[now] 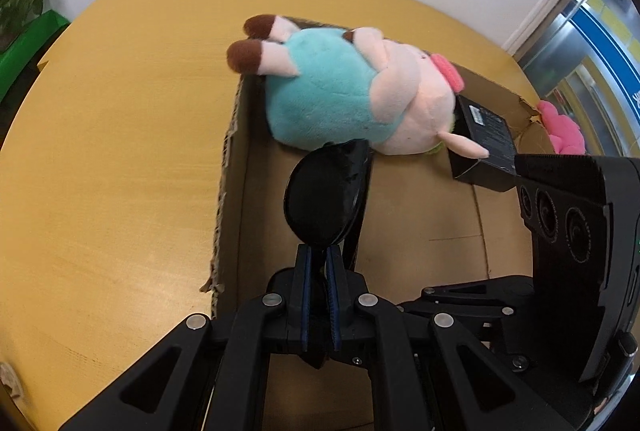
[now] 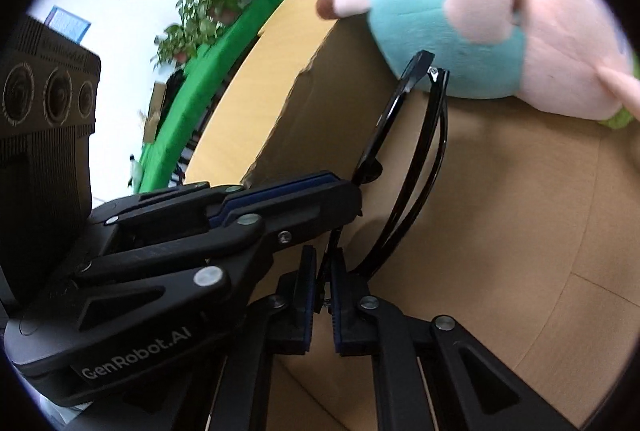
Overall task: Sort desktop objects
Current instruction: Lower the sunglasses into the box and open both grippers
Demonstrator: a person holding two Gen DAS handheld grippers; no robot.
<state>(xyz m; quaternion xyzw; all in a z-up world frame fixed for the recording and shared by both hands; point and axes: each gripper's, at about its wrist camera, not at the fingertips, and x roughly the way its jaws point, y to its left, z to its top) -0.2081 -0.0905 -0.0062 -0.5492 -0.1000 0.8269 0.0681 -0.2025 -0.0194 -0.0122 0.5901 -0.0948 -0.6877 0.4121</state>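
Your left gripper (image 1: 319, 263) has its blue-padded fingers pinched on the lower rim of one dark lens of the black sunglasses (image 1: 326, 197). From the left wrist view the glasses stand upright above the fingertips, over the floor of the open cardboard box (image 1: 420, 215).

Your right gripper (image 2: 322, 283) has its fingers drawn close around a thin black part at the other end of the same sunglasses (image 2: 400, 135). In the right wrist view the frame and folded temple arms rise from those fingertips toward the plush, and the left gripper (image 2: 332, 187) clamps the frame from the side, just above and left of your right fingertips. So both grippers hold the one pair of glasses, low inside the box.

The plush pig (image 1: 344, 91) in a teal outfit lies on its side at the far end of the box, its brown-tipped legs hanging over the box's torn left wall. The top of the sunglasses sits just in front of its belly; contact cannot be judged. A small black carton (image 1: 486, 143) with printed labels stands in the box just right of the pig, with the pig's ear lying over it. A pink plush item (image 1: 562, 127) shows beyond the box's right wall. The box rests on the yellow wooden table (image 1: 120, 151).
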